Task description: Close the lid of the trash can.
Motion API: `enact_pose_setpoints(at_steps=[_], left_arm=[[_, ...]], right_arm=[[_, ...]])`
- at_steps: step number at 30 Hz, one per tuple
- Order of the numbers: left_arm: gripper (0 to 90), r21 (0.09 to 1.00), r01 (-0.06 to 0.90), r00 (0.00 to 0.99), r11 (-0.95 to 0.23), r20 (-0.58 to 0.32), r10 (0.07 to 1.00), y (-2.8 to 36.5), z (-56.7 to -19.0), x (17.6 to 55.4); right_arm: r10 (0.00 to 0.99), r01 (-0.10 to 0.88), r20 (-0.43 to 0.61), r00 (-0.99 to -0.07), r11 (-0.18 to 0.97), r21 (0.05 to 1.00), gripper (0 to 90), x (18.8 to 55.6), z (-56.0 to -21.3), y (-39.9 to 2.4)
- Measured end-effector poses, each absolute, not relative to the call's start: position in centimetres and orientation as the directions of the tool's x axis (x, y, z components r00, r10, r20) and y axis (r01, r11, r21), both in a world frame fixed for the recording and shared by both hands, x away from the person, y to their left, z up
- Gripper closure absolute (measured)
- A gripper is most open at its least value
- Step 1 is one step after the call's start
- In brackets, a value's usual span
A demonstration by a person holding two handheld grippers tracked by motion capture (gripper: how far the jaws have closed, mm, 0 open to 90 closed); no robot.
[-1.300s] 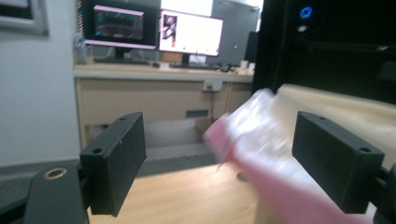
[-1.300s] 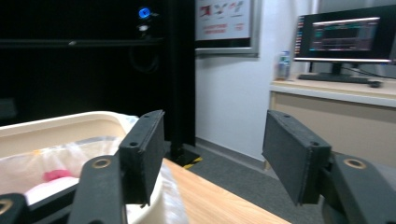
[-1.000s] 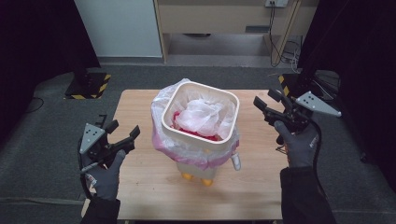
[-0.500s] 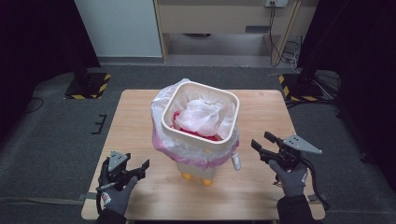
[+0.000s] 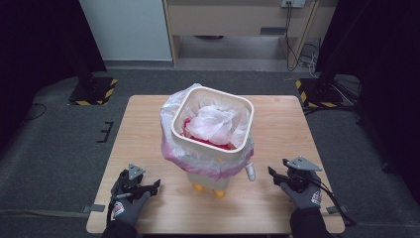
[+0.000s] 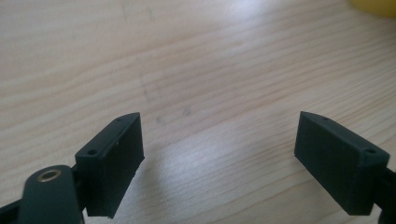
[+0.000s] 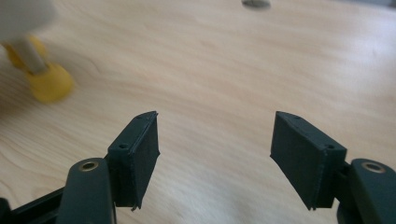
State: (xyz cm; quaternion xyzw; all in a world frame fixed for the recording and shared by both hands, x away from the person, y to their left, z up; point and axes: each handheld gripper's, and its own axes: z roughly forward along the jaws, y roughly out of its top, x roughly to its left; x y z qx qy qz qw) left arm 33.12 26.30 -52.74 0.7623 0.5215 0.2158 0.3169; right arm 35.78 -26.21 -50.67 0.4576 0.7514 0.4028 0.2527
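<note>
A wooden table (image 5: 148,139) — one lined bin (image 5: 212,134) stands mid-table.

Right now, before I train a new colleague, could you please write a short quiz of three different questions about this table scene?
1. True or false: the left gripper holds the bag.
2. What lines the bin?
A. a pink bag
B. a blue towel
C. nothing
3. Fill in: the bin stands on small ____ feet.

Key:
1. False. Both grippers are open and hold nothing; the right gripper is low over the table, like the left.
2. A. The pink bag folds over the rim.
3. Yellow.
</note>
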Motion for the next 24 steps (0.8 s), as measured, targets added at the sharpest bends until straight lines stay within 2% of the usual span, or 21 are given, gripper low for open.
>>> enact_pose_setpoints(at_steps=[8, 24], left_arm=[[11.9, 0.712, 0.664, 0.326, -0.228, -0.002, 0.945, 27.4, -53.3, 33.4], [3.2, 0.707, 0.672, 0.312, -0.22, -0.001, 0.95, 27.7, -53.5, 34.0]], right_arm=[[0.925, 0.556, 0.002, -0.381, 0.227, 0.8, 28.1, 36.0, -52.0, -28.1], [0.946, 0.603, 0.021, -0.324, 0.19, 0.775, 21.2, 36.7, -53.4, -29.8]])
